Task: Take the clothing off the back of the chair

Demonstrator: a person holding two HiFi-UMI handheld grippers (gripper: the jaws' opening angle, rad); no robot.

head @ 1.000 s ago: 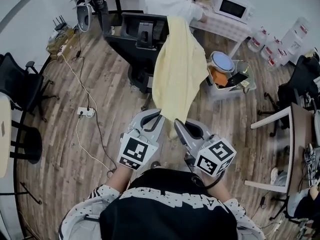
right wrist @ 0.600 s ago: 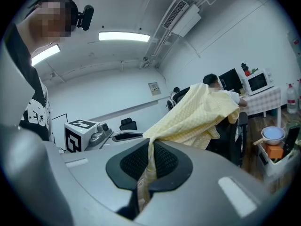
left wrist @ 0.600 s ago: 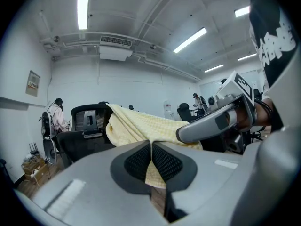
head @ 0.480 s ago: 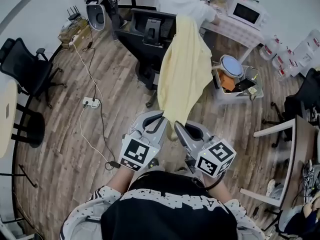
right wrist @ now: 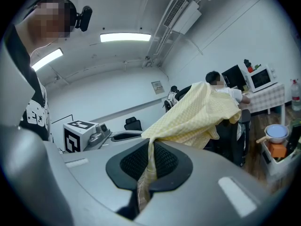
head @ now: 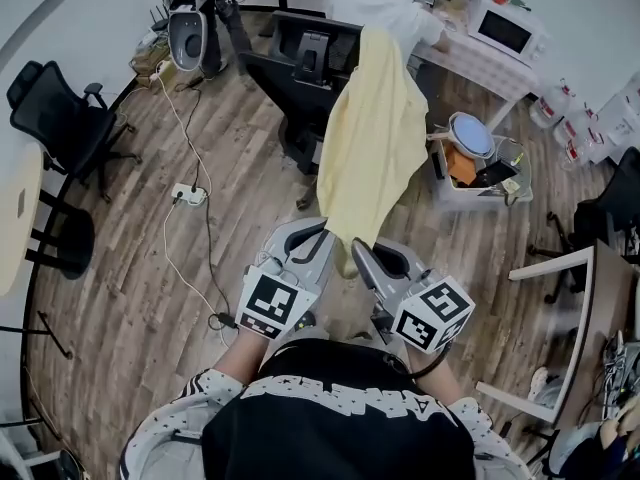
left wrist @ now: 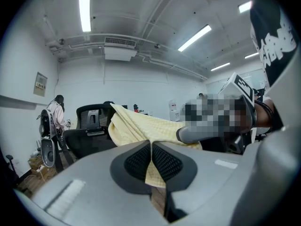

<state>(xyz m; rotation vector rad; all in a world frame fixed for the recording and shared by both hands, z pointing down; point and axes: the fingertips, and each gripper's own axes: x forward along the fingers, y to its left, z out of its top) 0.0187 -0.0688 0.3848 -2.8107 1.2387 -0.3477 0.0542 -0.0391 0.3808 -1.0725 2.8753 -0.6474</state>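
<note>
Yellow waffle-weave clothing (head: 372, 138) — stretched taut off black chair (head: 300, 63).

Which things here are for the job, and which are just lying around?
For the job: yellow garment; black chair it drapes over; left hand-held gripper and right hand-held gripper, both shut on it.
Lying about: microwave; power strip; plastic bin.

Pale yellow clothing (head: 372, 138), stretched taut, apparently draped over black chair (head: 308, 56).
</note>
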